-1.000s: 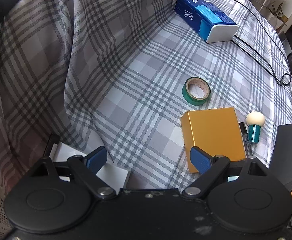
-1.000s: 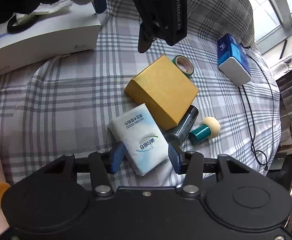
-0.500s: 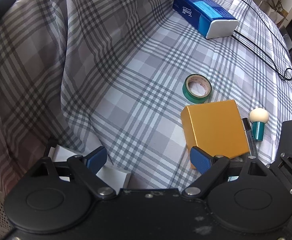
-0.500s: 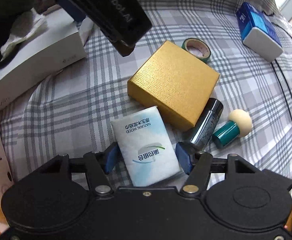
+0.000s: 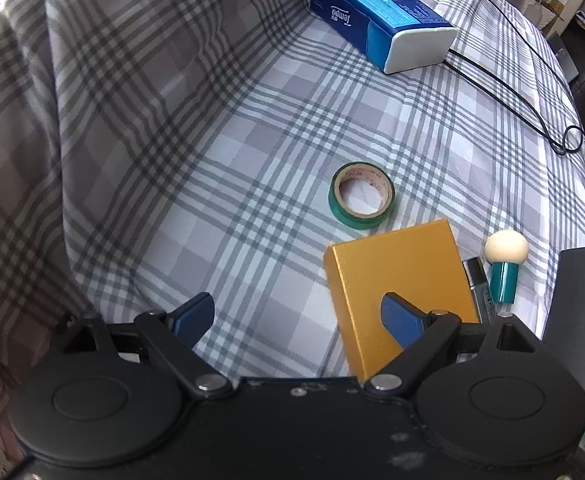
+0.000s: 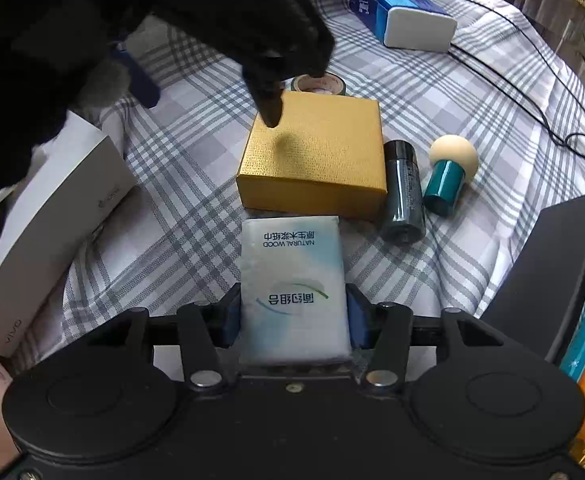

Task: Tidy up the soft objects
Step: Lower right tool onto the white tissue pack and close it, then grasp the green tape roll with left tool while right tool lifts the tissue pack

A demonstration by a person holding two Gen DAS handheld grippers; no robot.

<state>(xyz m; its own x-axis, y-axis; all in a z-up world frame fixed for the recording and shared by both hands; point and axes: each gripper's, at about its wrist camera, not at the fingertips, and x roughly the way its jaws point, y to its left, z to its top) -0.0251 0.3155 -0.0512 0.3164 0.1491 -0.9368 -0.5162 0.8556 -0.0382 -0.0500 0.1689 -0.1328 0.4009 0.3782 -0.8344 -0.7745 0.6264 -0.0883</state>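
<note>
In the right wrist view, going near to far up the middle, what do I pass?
tissue pack between the right gripper fingers → gold box → green tape roll

Daylight enters from the upper right of both frames; focus is sharp, edges bow with fisheye distortion, and shadows are soft.
</note>
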